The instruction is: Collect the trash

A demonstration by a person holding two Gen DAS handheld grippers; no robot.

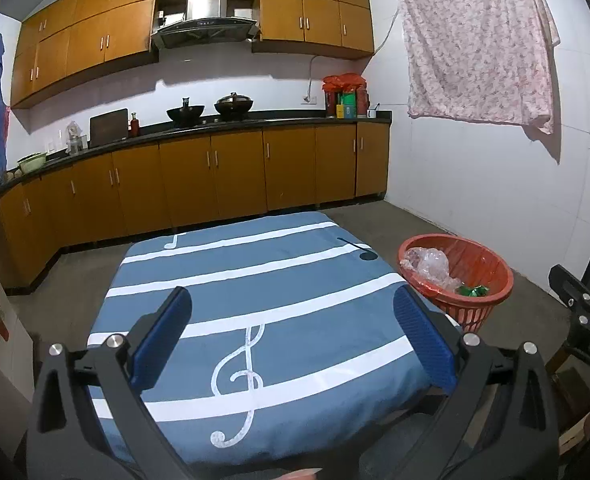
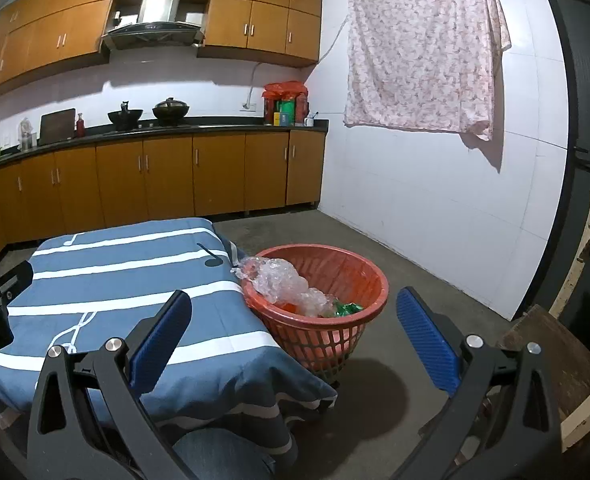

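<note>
Your trash sits in the red basket [image 2: 359,276] on the floor just beside the table's right edge; crumpled clear plastic [image 2: 279,280] is heaped against the rim nearest the table, and a green wrapper [image 2: 347,308] lies lower inside, next to it; the left wrist view shows the same load in the basket [image 1: 491,264], plastic [image 1: 427,262] at the table side and the green scrap [image 1: 471,290] toward the front.

The table itself wears a blue cloth [image 1: 255,300] with white stripes and musical signs; you can see nothing lying on it in either view, so as far as these pictures go the collecting looks done, or close to it; what may lie on the floor under the table or behind you is hidden, and you would need to check there before you call it finished.

Your left gripper [image 1: 291,312] hangs over the near part of the cloth with its blue pads spread wide and nothing between them; your right gripper [image 2: 295,316] points toward the basket, its pads equally wide apart and bare; neither touches anything.

Further out, the counter, cabinets and the floral cloth [image 2: 419,48] on the wall are no part of your job.
</note>
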